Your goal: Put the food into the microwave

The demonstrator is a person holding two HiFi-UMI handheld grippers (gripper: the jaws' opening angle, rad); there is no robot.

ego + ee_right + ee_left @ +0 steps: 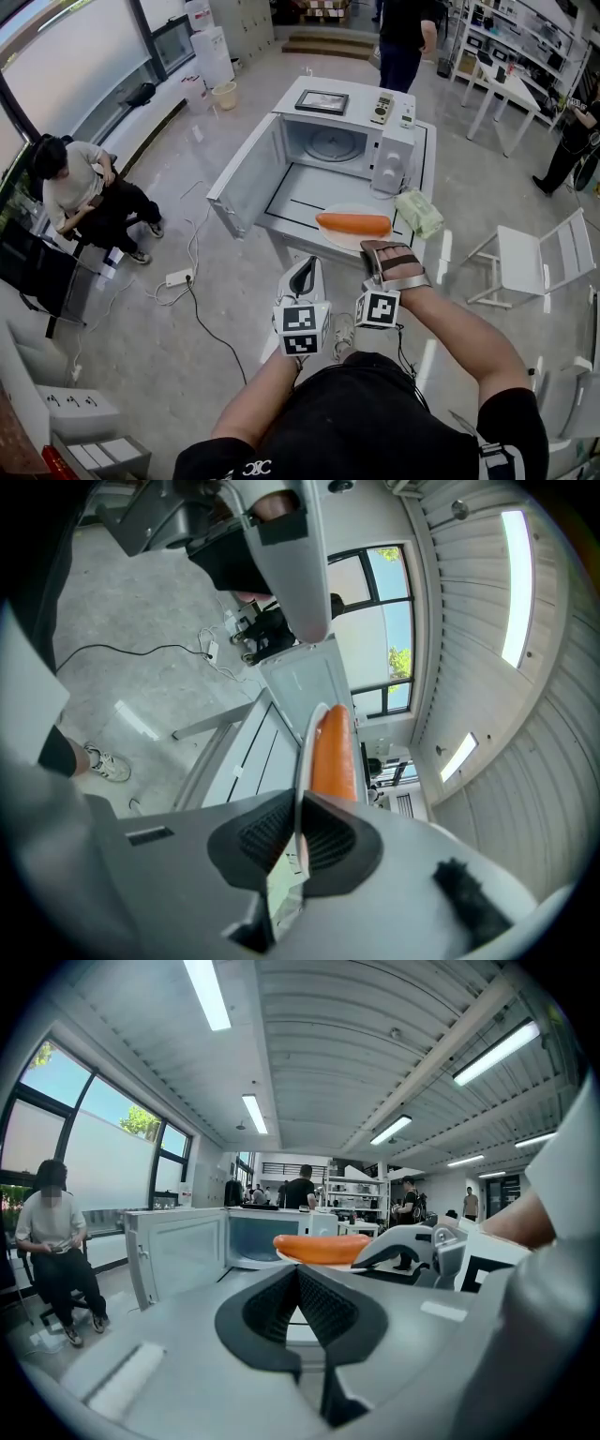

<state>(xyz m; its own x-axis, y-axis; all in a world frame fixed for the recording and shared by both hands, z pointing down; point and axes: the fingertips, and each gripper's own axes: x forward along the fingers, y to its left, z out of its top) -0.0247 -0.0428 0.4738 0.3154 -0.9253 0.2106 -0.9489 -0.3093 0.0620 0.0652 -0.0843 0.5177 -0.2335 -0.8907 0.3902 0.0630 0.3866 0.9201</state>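
Note:
An orange carrot-like piece of food [354, 223] lies on a pale round plate [339, 239]. My right gripper [380, 249] is shut on the plate's near rim and holds it over the front of the white table [427, 155]. Behind it stands the white microwave [394, 155] with its door [248, 176] swung open to the left and its cavity [330, 145] empty. In the right gripper view the plate rim [305, 738] runs between the pads, and the food [333, 752] lies beyond. My left gripper [305, 274] is shut and empty, left of the plate; its view shows the food [323, 1247] ahead.
A pale green packet [419, 213] lies on the table's right side. A white folding chair [534, 258] stands at the right. A person sits at the left [84, 192], and another stands beyond the table [405, 37]. A power strip [178, 277] and cables lie on the floor.

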